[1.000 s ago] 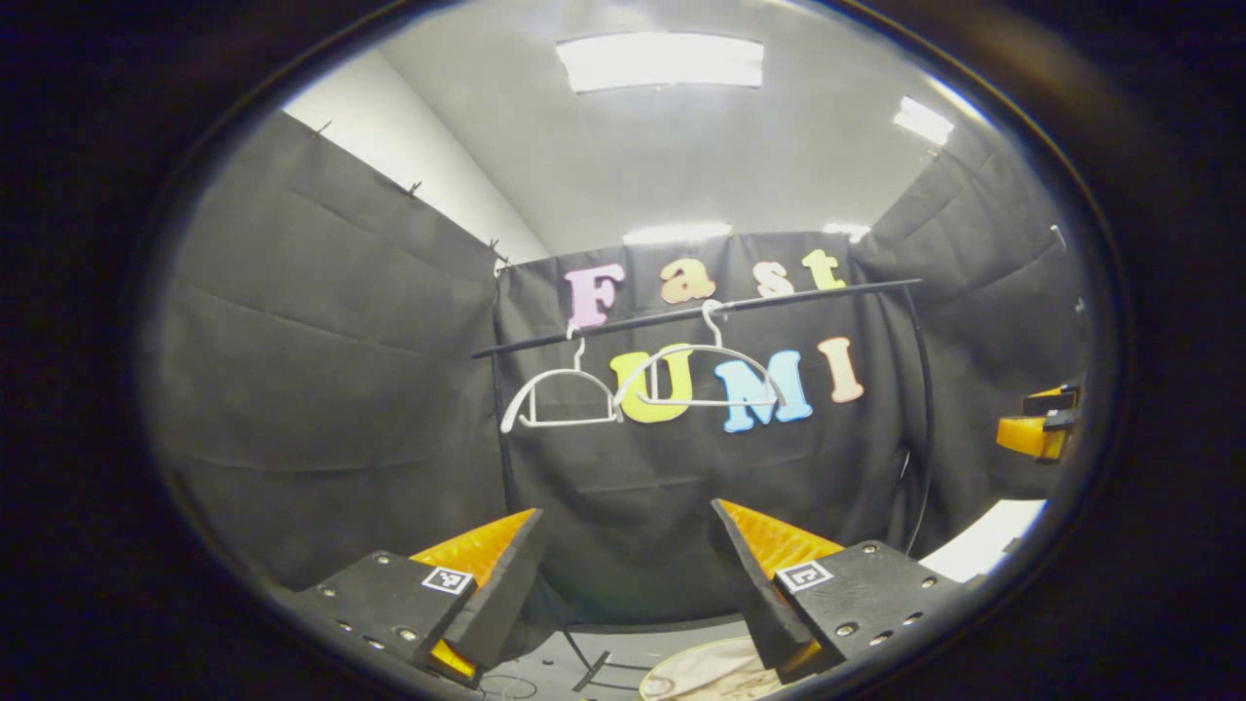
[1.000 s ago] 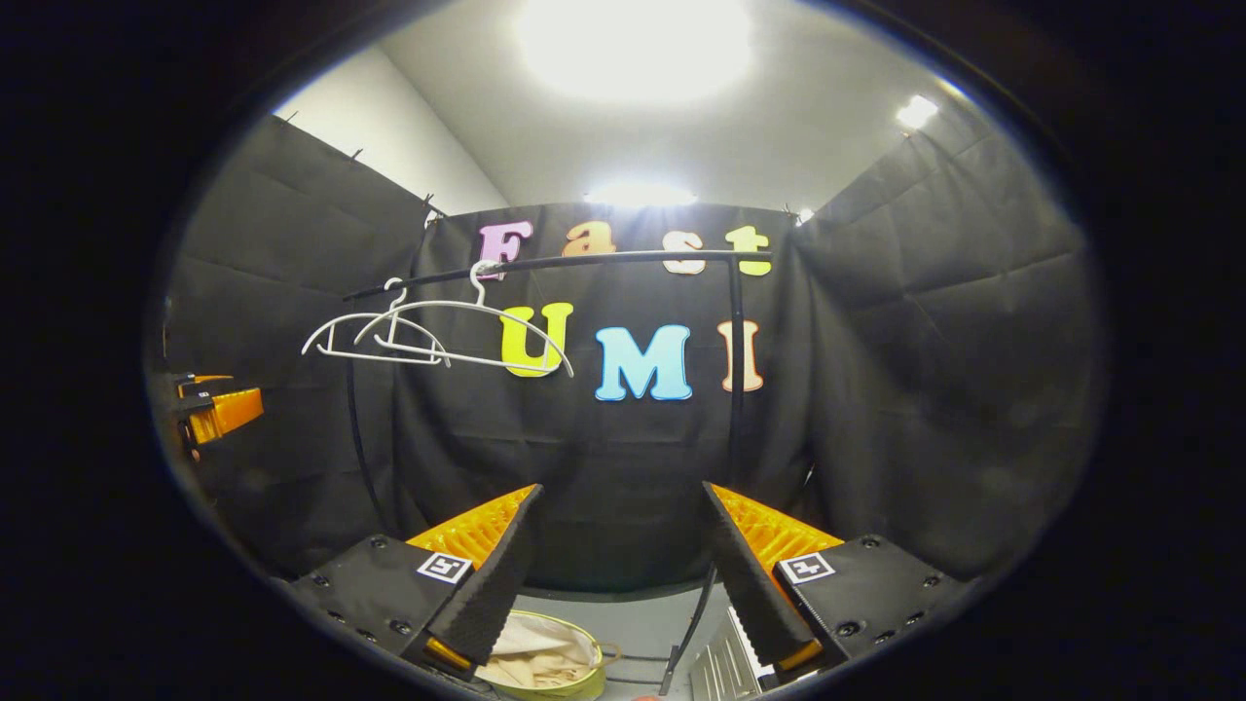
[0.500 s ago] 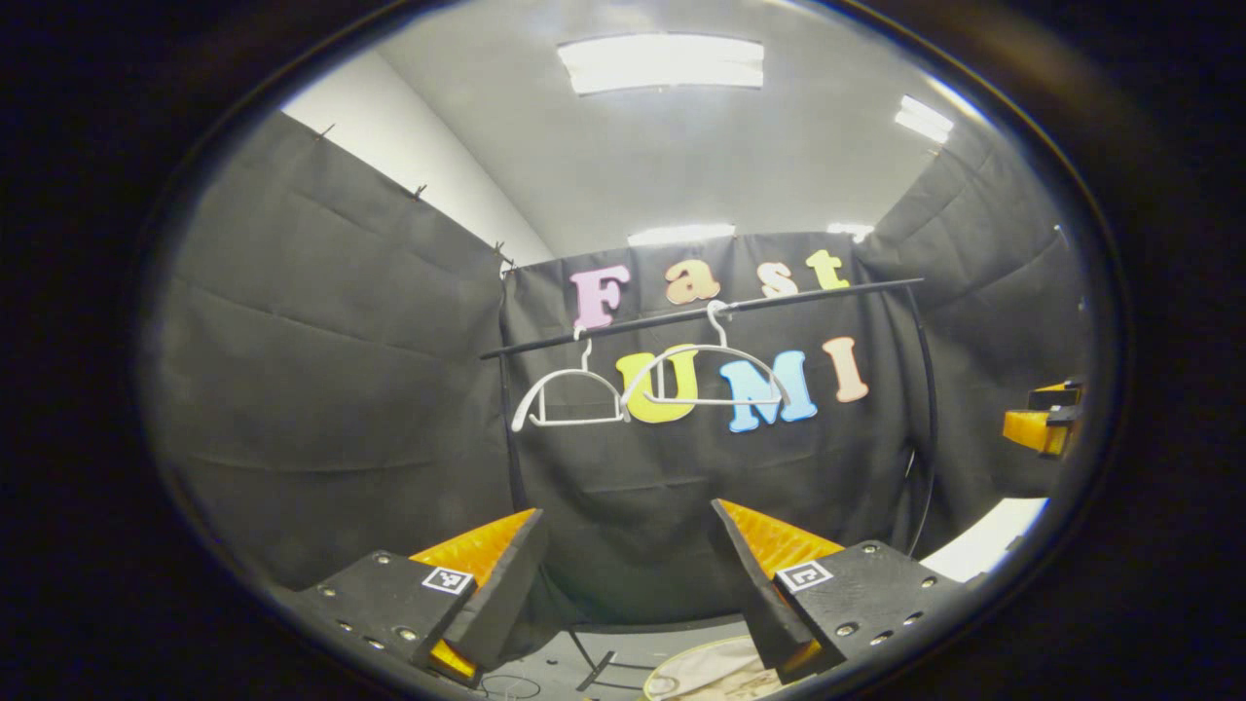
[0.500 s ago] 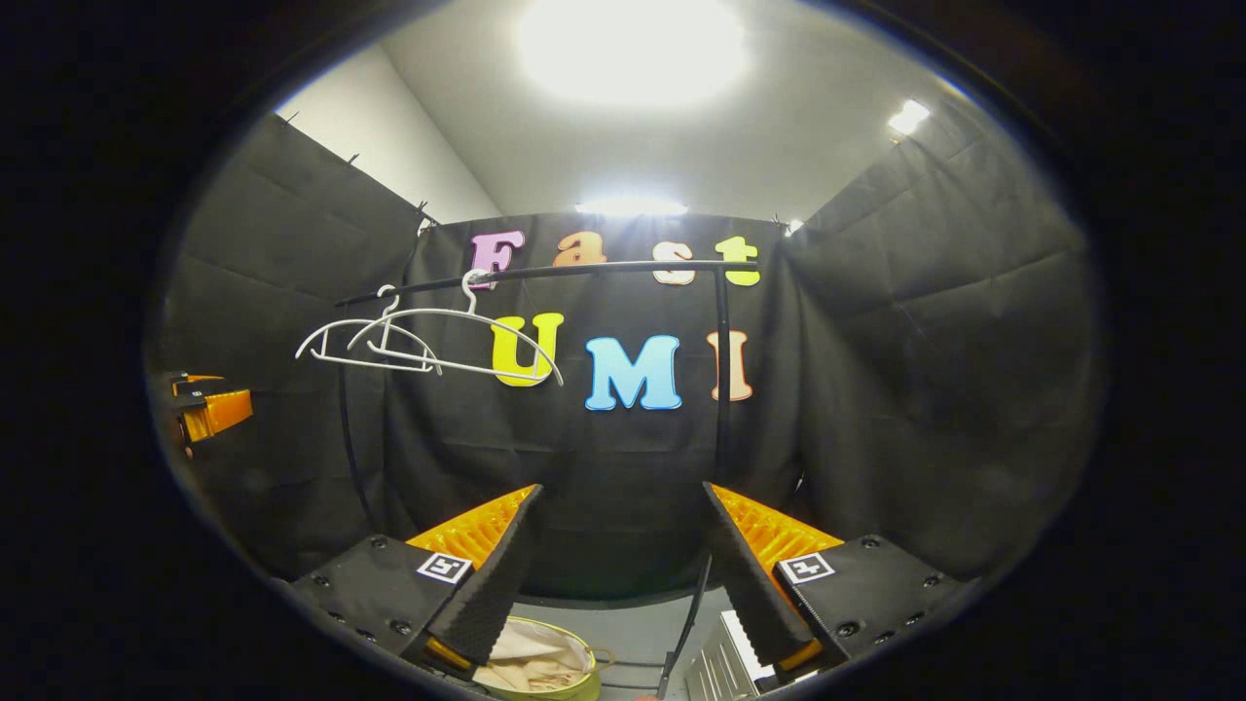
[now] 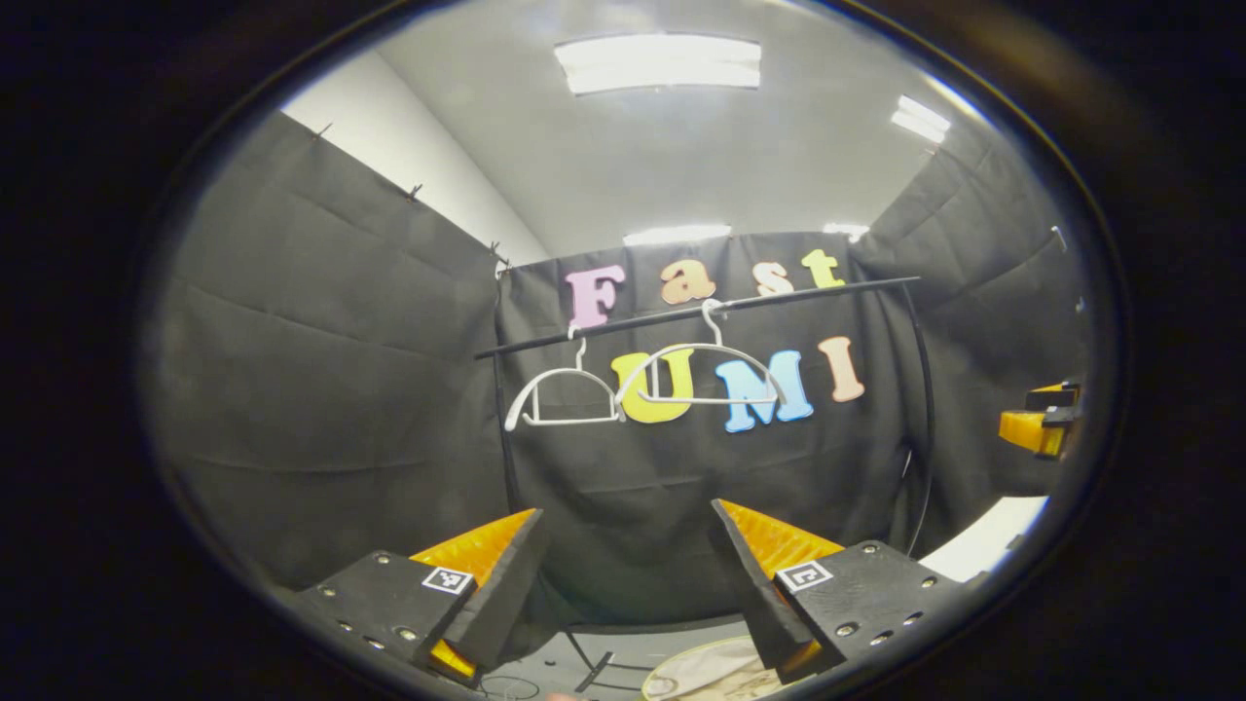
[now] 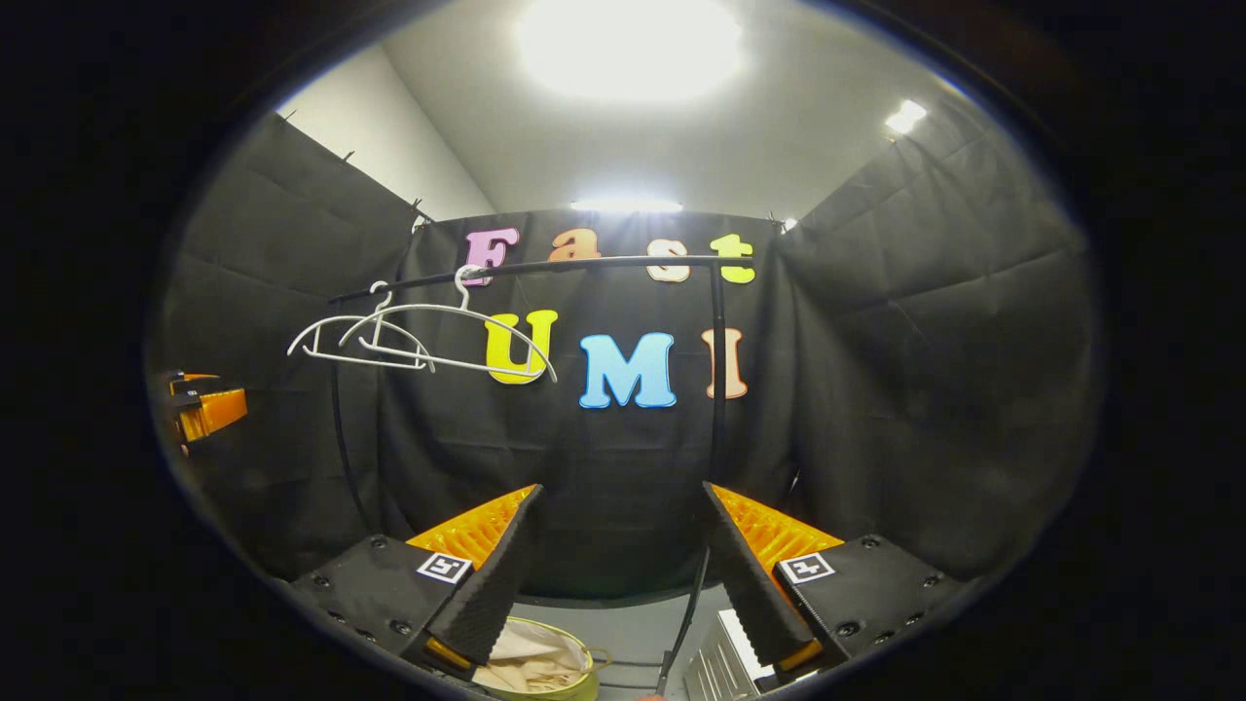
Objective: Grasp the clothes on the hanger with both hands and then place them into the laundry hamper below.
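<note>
Your left tool (image 5: 623, 545) and right tool (image 6: 623, 540) both gape wide and empty, while the soft, light cream cloth (image 6: 535, 662) lies crumpled in the round yellow-rimmed hamper (image 6: 574, 687) below two bare white wire hangers (image 6: 428, 336); pinch any raised fold to hold it.

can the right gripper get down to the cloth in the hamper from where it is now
Probably yes. The right gripper is held open and empty, and the cream cloth lies in the open-topped yellow-rimmed round hamper just below its fingers, with nothing between them.
</note>
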Available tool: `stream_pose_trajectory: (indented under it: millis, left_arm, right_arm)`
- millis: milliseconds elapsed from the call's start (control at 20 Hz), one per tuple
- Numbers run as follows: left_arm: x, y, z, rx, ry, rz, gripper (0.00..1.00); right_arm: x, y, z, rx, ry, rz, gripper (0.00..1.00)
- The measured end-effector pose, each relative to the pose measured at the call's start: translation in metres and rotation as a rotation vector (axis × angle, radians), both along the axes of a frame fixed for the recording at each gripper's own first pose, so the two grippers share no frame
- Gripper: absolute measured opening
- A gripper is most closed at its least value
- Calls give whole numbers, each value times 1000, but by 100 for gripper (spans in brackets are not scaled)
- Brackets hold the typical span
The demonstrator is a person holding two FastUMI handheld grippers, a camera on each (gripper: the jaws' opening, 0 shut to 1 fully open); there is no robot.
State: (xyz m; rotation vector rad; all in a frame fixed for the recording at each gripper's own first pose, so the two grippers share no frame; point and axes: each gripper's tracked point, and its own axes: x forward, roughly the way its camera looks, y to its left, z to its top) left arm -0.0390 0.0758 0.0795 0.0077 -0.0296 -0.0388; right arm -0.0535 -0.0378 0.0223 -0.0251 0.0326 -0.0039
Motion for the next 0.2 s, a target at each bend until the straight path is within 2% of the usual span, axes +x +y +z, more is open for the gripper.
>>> stream_pose_trajectory:
  millis: [200]
  left_arm:
    - [2, -2, 3, -4, -19, -10, 99]
  right_arm:
    - [1, 1, 4, -3, -13, 2, 99]
